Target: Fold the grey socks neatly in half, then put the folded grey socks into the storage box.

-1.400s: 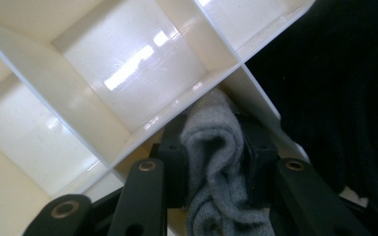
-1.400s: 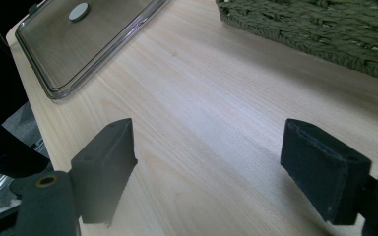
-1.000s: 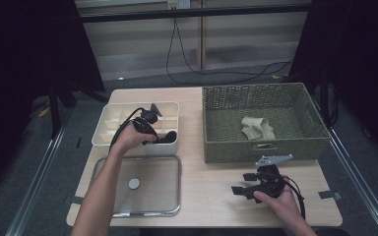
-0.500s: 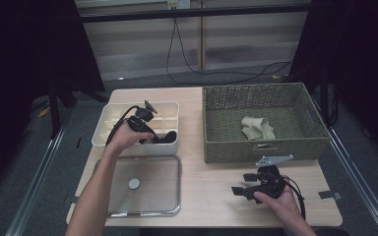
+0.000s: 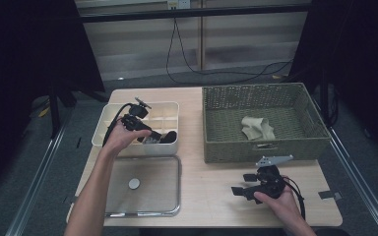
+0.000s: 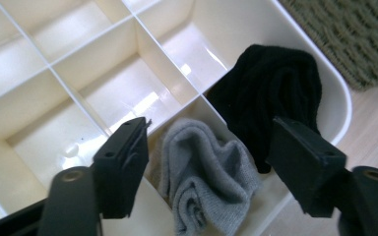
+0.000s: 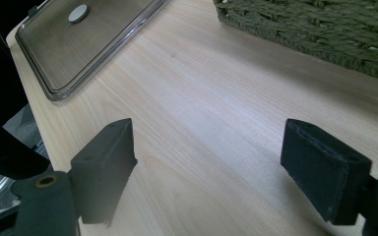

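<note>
- Socks are lying in the cream divided box [image 5: 109,129] near the table's left edge: a grey sock [image 6: 207,173] in one compartment along the box's near wall, and a black sock [image 6: 274,90] in the next one, at the box's near right corner.
- The left gripper [image 6: 211,167] is hovering just above the grey sock with its jaws standing wide, one to each side of it and touching nothing.
- The grey sock is sitting bunched and folded straight ahead of those jaws, its length running roughly along the gripper's own line of sight, so it looks as if a short drop straight down would bring the pads around it.
- The black sock is pressing against the far jaw's side, close enough that it could get caught too.
- The right gripper [image 5: 248,185] is resting low over bare table [image 7: 236,98] near the near right corner, jaws wide and empty, well apart from the box.
- A clear lid [image 5: 170,187] is lying flat in front of the box; a beige sock [image 5: 257,128] is lying in the woven basket [image 5: 216,142].
</note>
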Available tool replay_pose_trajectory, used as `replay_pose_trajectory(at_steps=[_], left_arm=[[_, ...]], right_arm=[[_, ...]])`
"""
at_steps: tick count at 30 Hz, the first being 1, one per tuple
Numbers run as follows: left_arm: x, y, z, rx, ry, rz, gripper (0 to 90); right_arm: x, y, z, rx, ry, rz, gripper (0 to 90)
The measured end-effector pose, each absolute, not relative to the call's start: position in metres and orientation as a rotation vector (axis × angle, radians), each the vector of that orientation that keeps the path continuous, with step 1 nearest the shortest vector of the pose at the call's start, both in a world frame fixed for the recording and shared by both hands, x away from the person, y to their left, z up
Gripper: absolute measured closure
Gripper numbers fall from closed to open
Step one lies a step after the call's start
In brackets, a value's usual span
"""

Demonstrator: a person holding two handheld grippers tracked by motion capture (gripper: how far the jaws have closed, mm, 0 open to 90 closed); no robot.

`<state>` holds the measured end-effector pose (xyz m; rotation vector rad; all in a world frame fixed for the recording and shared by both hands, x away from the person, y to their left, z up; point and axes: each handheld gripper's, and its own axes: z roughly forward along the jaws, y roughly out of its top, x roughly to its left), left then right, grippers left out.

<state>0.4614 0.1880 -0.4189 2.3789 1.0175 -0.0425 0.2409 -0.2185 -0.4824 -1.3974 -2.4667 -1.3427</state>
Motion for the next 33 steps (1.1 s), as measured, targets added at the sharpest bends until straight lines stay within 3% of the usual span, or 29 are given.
replay_pose_trajectory(at_steps=[4,11,33], left_arm=[[0.456,0.196,-0.415,2.332,1.003,-0.024,23.3],[0.444,0.206,-0.411,2.158,1.04,-0.001,25.2],[0.388,0.217,-0.404,2.09,0.915,0.112,22.2]], right_arm=[[0.241,-0.22,-0.482,-1.401,-2.466,-1.347,20.6],[0.243,-0.22,-0.482,-1.417,-2.452,-1.355,20.8],[0.248,-0.222,-0.479,-1.428,-2.476,-1.382,26.0]])
